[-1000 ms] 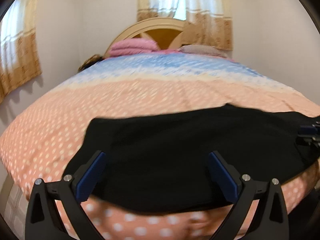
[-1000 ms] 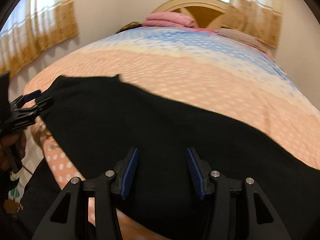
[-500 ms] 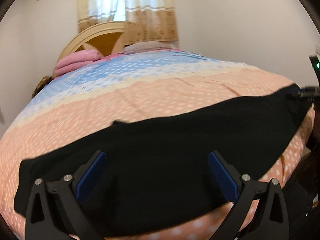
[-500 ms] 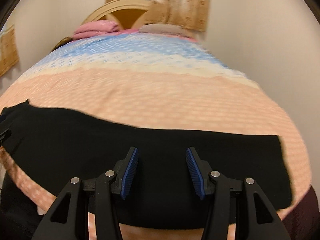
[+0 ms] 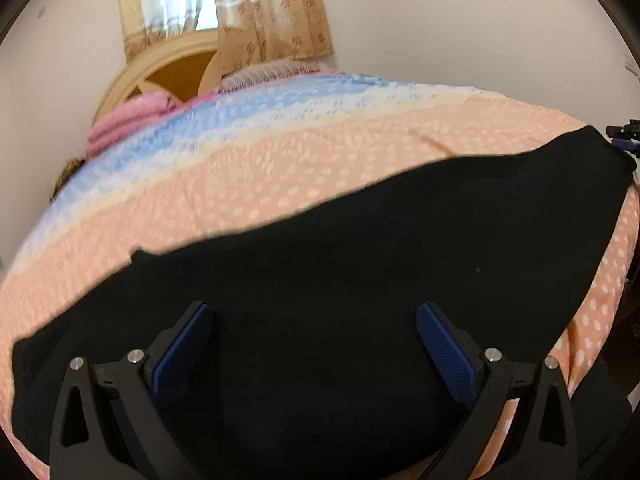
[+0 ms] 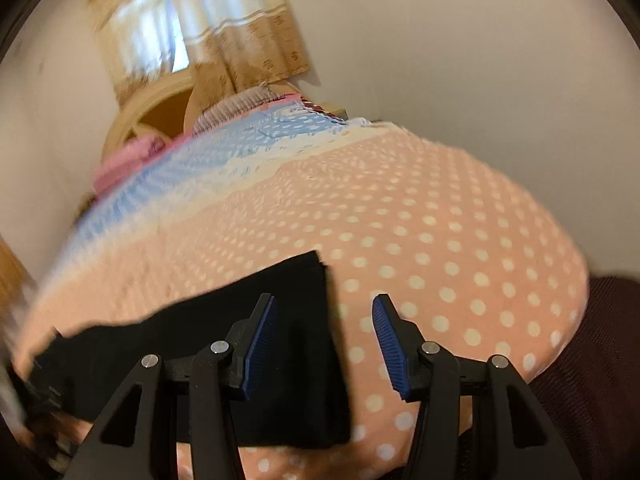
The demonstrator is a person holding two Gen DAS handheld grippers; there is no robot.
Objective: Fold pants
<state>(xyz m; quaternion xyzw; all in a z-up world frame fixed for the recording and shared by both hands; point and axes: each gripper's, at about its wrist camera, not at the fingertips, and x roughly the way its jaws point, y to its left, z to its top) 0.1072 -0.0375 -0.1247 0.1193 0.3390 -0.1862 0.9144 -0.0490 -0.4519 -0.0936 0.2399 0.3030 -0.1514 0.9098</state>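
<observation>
Black pants [image 5: 360,288] lie flat in a long band across the near side of the bed [image 5: 280,184]. My left gripper [image 5: 314,312] hovers over their middle part, jaws wide open, nothing between the blue pads [image 5: 180,352]. In the right wrist view the pants [image 6: 240,328] end in a straight edge just left of the gap of my right gripper [image 6: 324,320]. It stands open over that end, and its pads touch no cloth. The right gripper [image 5: 622,138] also shows small at the pants' far right end in the left wrist view.
The bed cover is peach with white dots [image 6: 440,248], then cream and blue bands toward the headboard [image 5: 160,68]. Pink pillows [image 5: 124,124] lie there, with curtains [image 5: 224,4] behind. White walls close the right side. Dark maroon cloth [image 6: 600,340] sits off the bed's right corner.
My right gripper has travelled right along the pants to their right end, and its view has rolled. The left view has swung right and tilted. Both grippers' jaws stay as they were.
</observation>
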